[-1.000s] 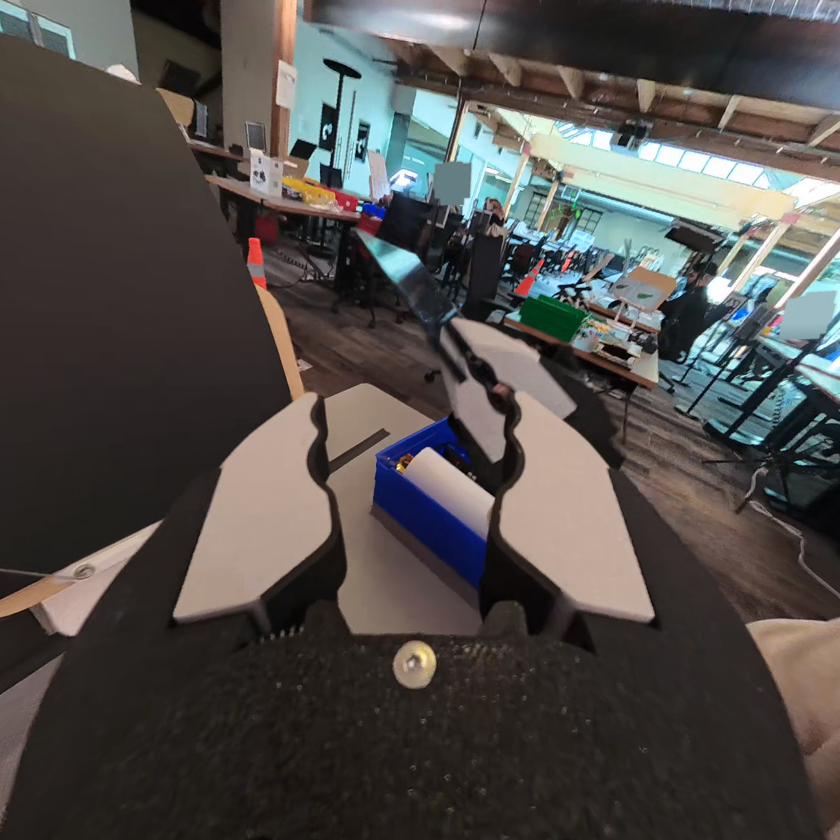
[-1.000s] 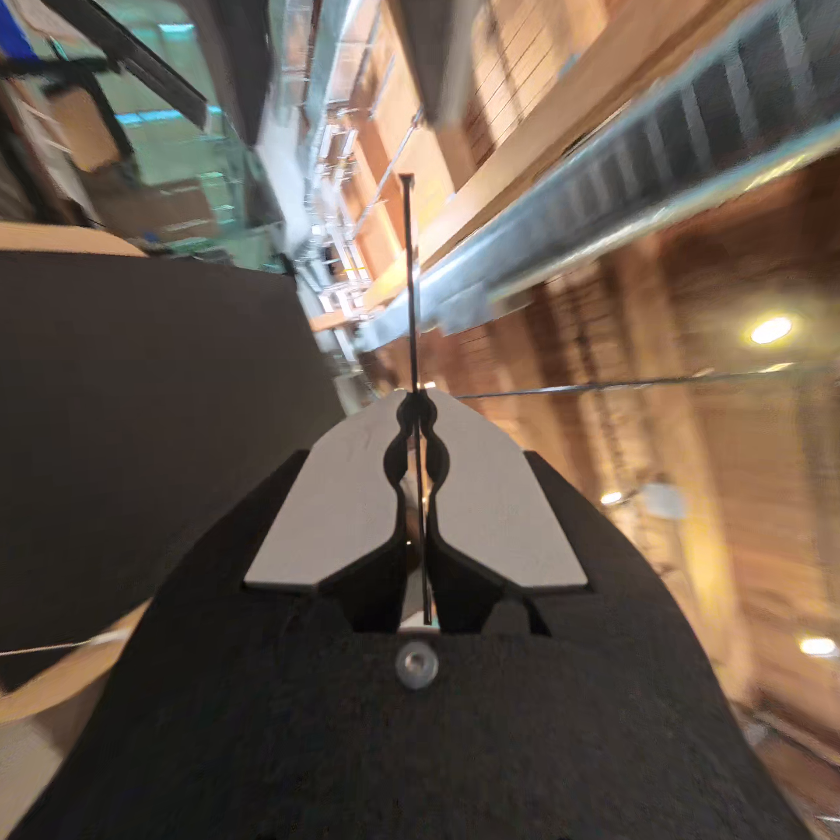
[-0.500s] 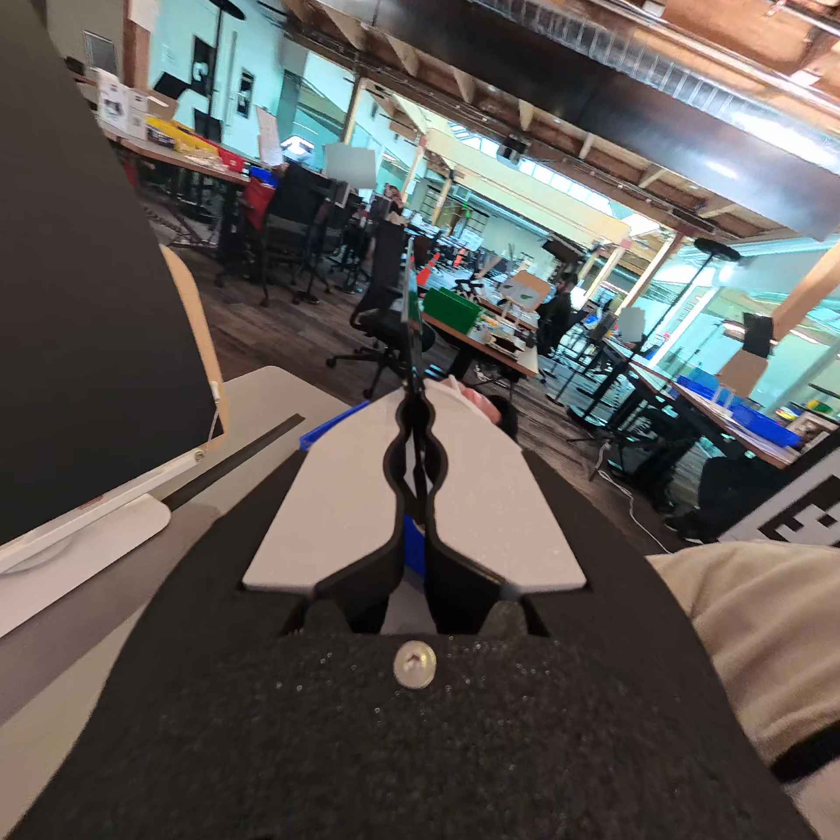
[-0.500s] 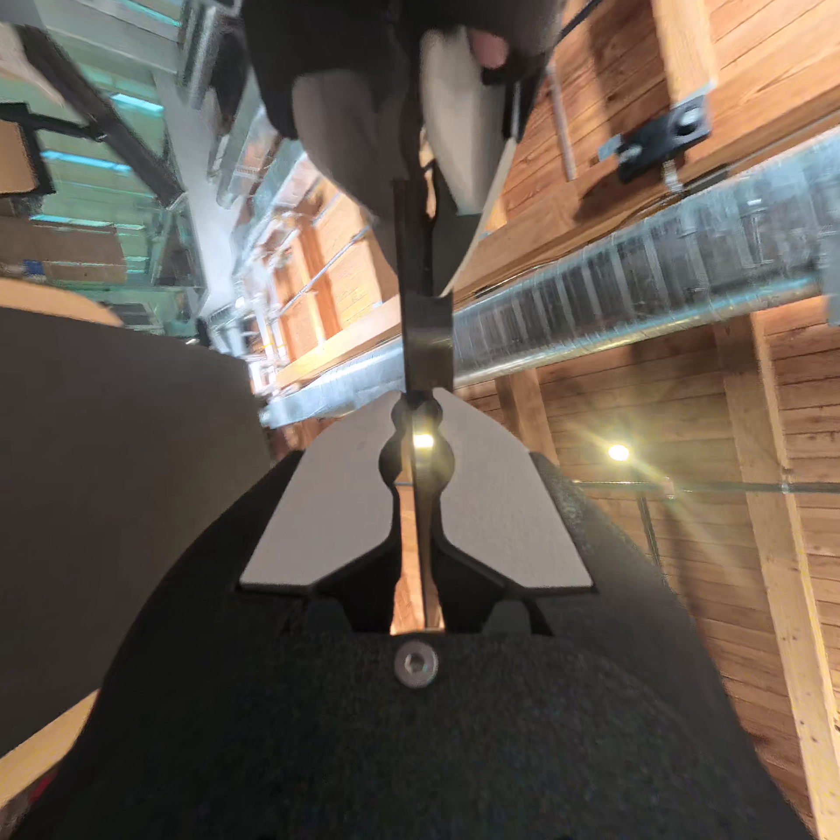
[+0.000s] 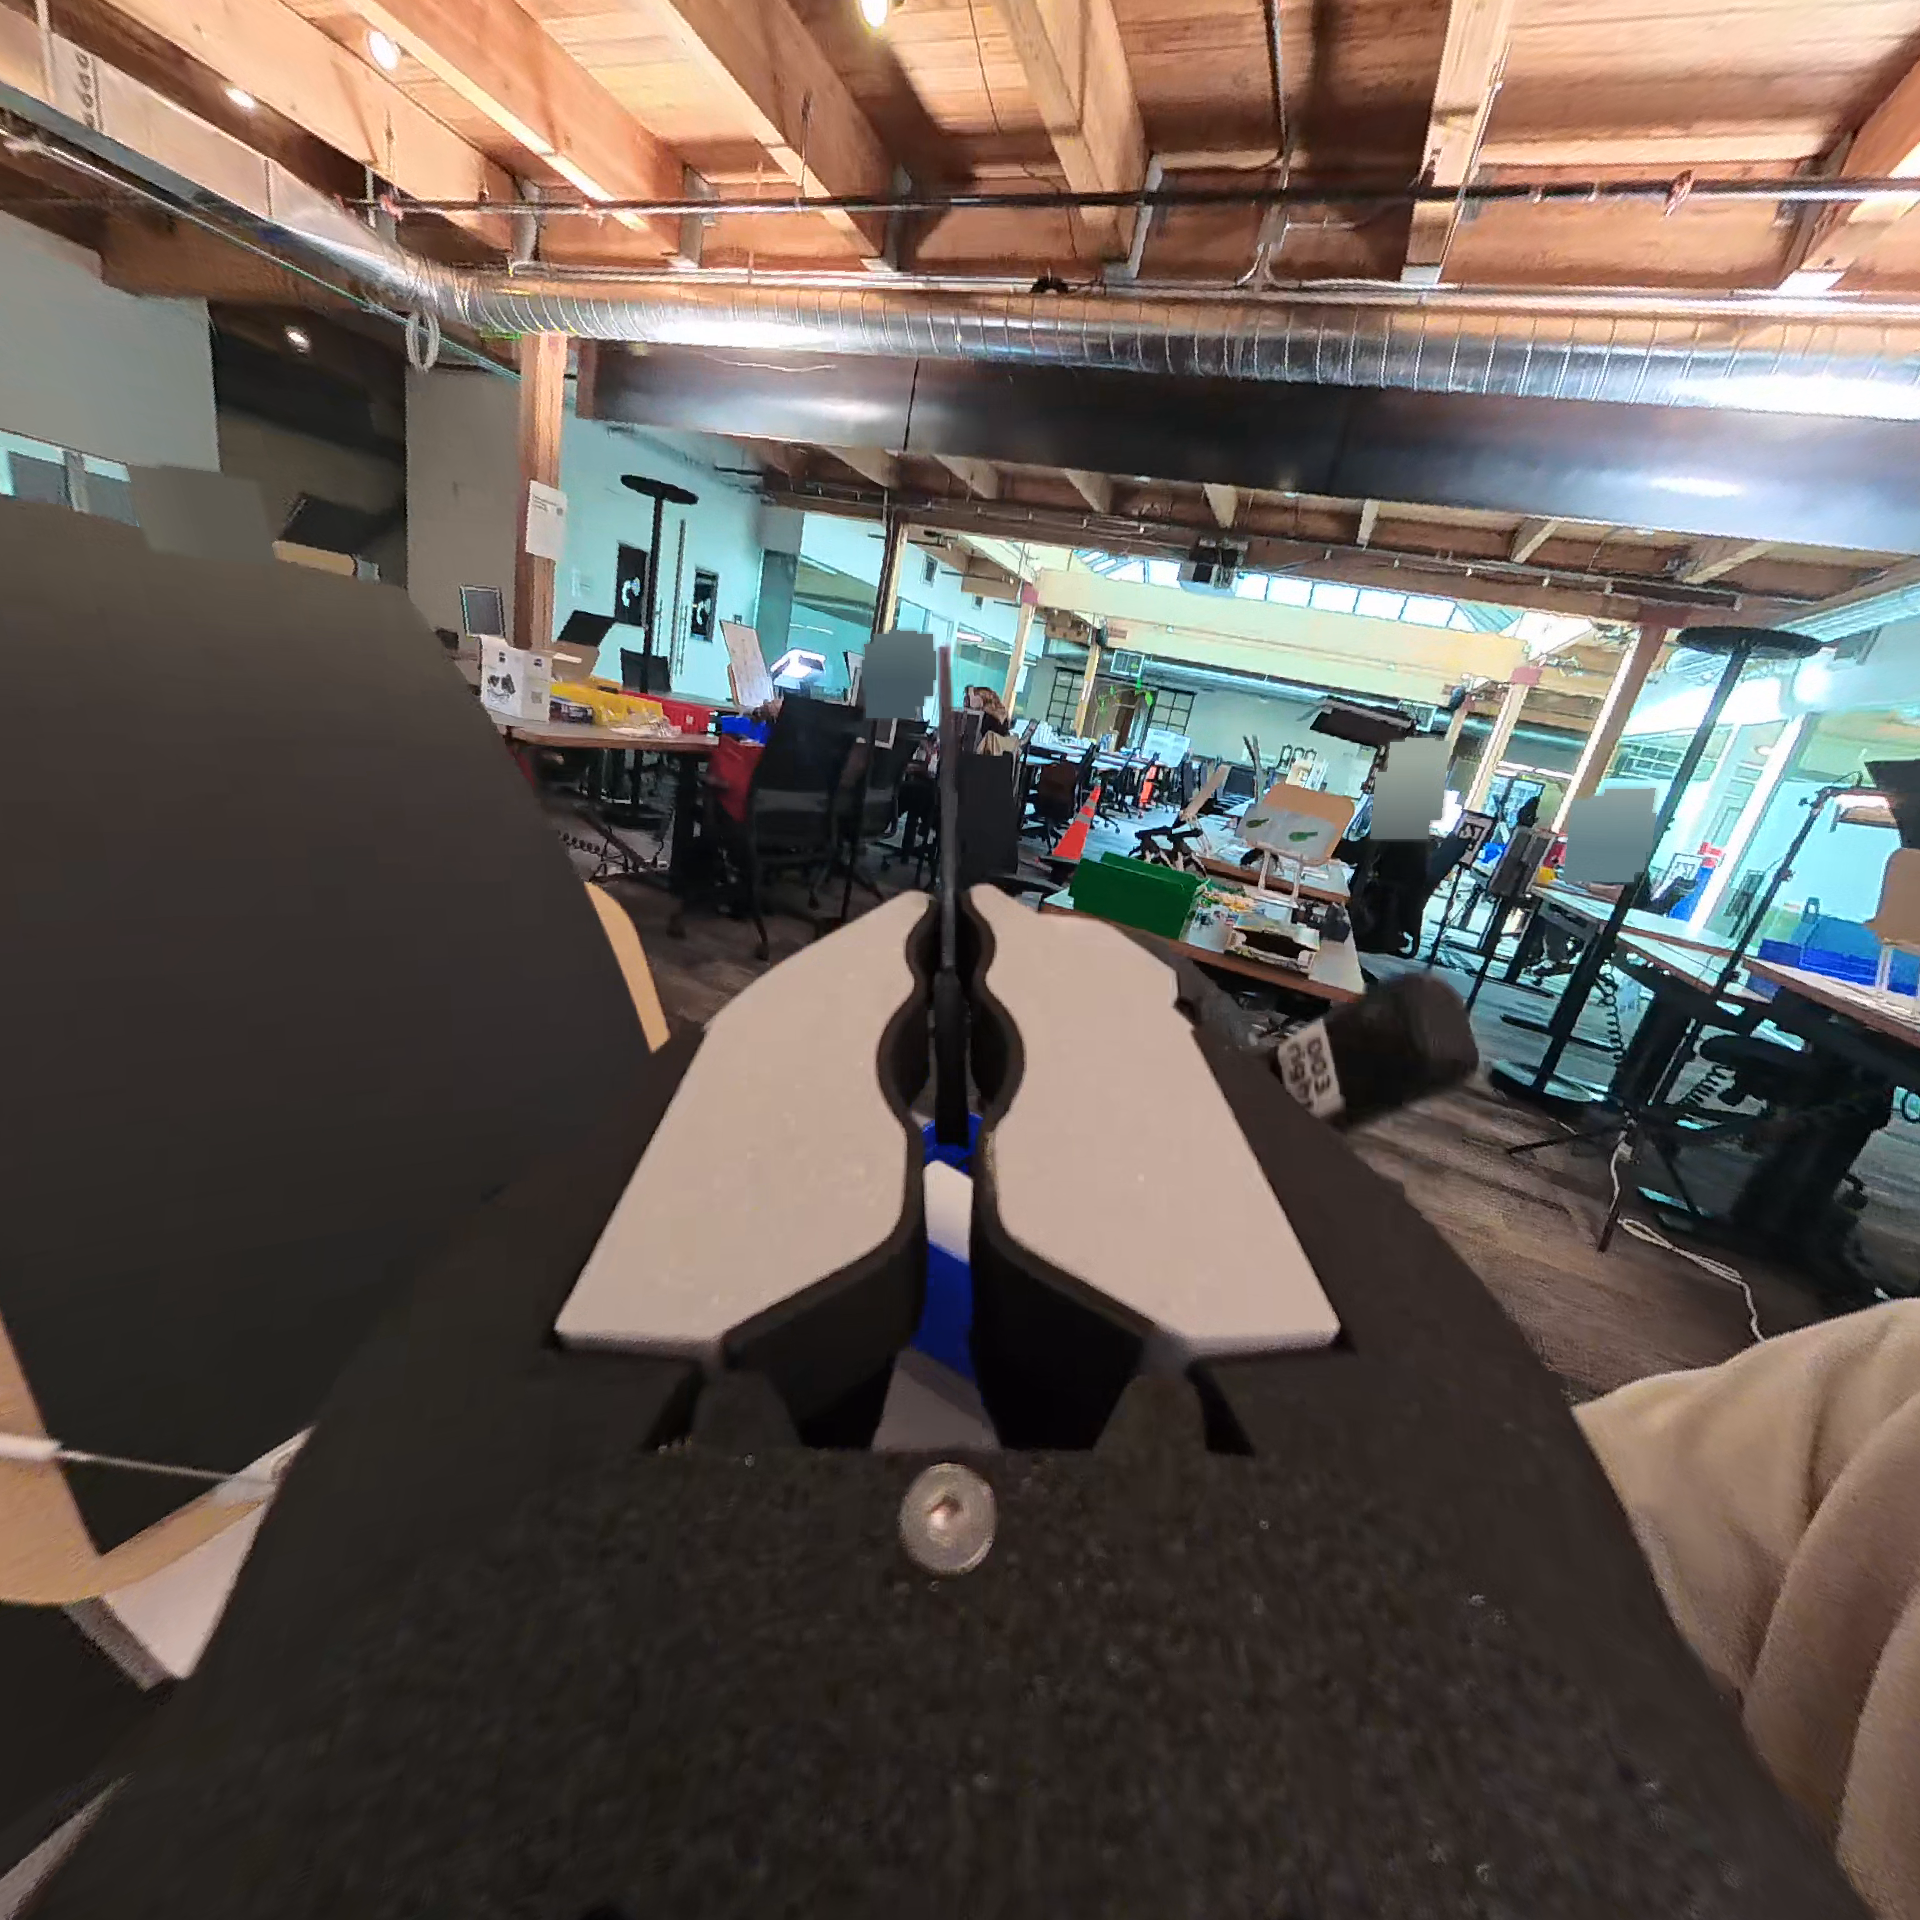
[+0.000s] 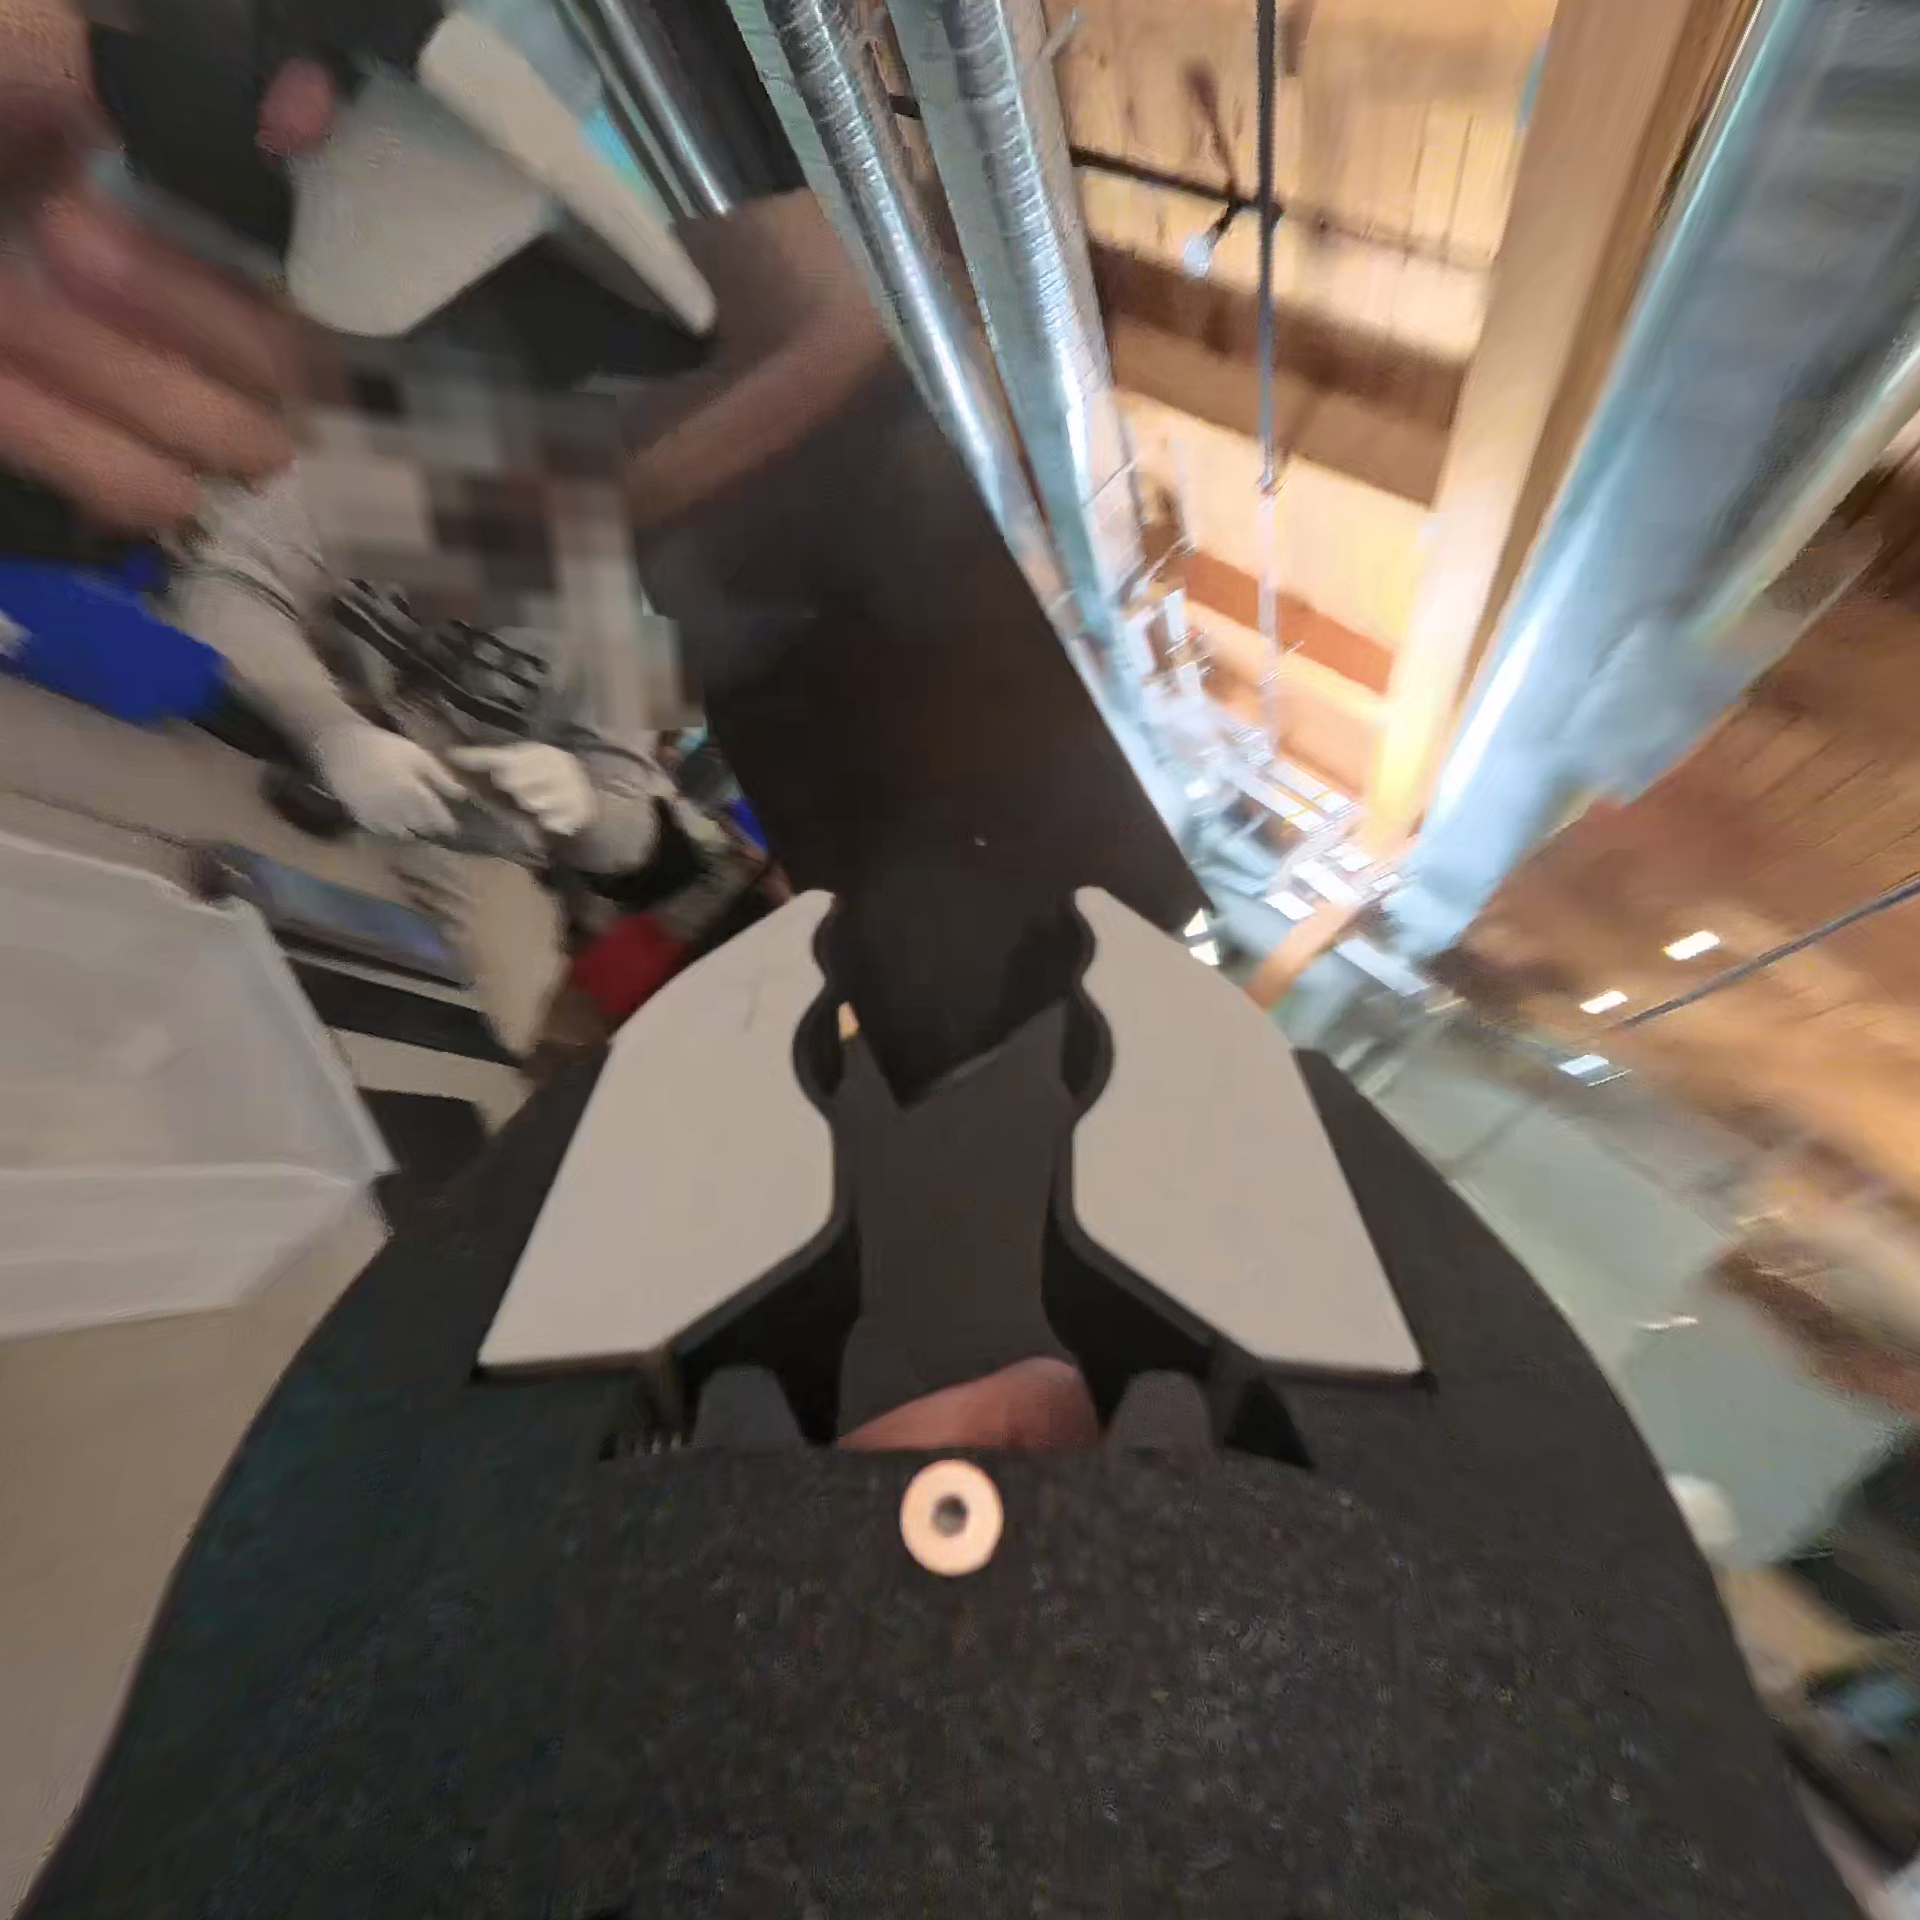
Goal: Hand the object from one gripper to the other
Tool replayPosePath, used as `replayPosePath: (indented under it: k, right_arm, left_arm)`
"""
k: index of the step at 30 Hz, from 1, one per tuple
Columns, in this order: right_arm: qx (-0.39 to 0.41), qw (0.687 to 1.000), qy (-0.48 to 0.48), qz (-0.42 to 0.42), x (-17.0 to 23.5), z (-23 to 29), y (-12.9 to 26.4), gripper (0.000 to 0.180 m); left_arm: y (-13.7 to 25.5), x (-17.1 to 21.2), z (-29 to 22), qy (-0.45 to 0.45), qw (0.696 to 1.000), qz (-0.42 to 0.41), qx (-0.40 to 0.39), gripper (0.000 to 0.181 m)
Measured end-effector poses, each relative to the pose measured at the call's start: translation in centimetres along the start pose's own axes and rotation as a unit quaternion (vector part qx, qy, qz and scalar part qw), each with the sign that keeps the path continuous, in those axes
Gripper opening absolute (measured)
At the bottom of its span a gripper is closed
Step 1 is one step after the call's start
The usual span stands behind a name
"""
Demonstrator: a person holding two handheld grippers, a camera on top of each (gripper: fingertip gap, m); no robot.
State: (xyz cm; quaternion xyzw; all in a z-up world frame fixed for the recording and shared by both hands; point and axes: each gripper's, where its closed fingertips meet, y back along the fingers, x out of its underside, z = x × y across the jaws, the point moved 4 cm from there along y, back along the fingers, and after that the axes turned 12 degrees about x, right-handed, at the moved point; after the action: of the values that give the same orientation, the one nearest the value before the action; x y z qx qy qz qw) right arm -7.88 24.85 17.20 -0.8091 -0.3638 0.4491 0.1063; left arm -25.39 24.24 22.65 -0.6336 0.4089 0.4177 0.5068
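The object is a thin dark flat strip (image 5: 945,821). In the left wrist view I see it edge-on, standing straight up out of my left gripper (image 5: 948,925), which is shut on its lower end. My right gripper (image 6: 951,914) is open and grips nothing. A blurred dark flat shape (image 6: 914,748) with a pointed end lies in the gap between its fingers; I cannot tell if it is the strip. Grey pads of the other gripper (image 6: 416,208) show blurred at the upper left of the right wrist view.
A blue bin (image 5: 945,1278) on a white table shows below the left fingers. A big black board (image 5: 260,987) stands close on the left. A beige sleeve (image 5: 1766,1507) is at the right. A gloved person (image 6: 395,790) works at a table.
My left gripper went from open to shut on the strip. My right gripper, shut on the strip before, has opened and swung away. Both views have turned.
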Motion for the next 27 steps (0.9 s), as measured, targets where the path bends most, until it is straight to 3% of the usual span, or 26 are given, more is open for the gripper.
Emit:
replayPosePath:
  k: [4,7,9,13,17,20,22,27]
  right_arm:
    - [-0.106,0.973,-0.202,0.037,0.3,-0.7,0.4,0.036]
    - [-0.244,0.915,-0.316,0.058,0.0,0.2,2.0,0.044]
    - [-0.292,0.886,-0.350,0.086,0.3,0.5,2.6,0.041]
    - [-0.345,0.858,-0.351,0.147,1.5,1.9,3.3,0.041]
    - [-0.372,0.857,-0.307,0.185,2.5,4.2,3.4,0.041]
    - [-0.413,0.847,-0.273,0.196,3.1,5.4,3.9,0.006]
    - [-0.423,0.832,-0.292,0.209,3.4,5.0,3.6,0.003]
    - [-0.395,0.842,-0.309,0.199,3.7,4.1,2.8,0.002]
  left_arm:
    - [0.4,0.6,0.0,-0.013,0.999,0.049,-0.002,0.002]
    - [-0.3,2.5,-0.4,-0.034,0.990,0.135,0.016,0.001]
    - [-0.9,4.2,-0.2,-0.028,0.980,0.196,0.011,0.001]
    - [-2.3,8.4,-0.4,-0.032,0.944,0.326,0.040,0.001]
    - [-4.2,10.9,-1.3,-0.055,0.920,0.382,0.074,0.001]
    - [-5.0,12.0,-1.3,-0.072,0.907,0.407,0.074,0.002]
    - [-5.3,12.0,-1.1,-0.095,0.910,0.399,0.067,0.003]
    - [-5.5,11.2,0.5,-0.122,0.919,0.374,-0.017,0.040]
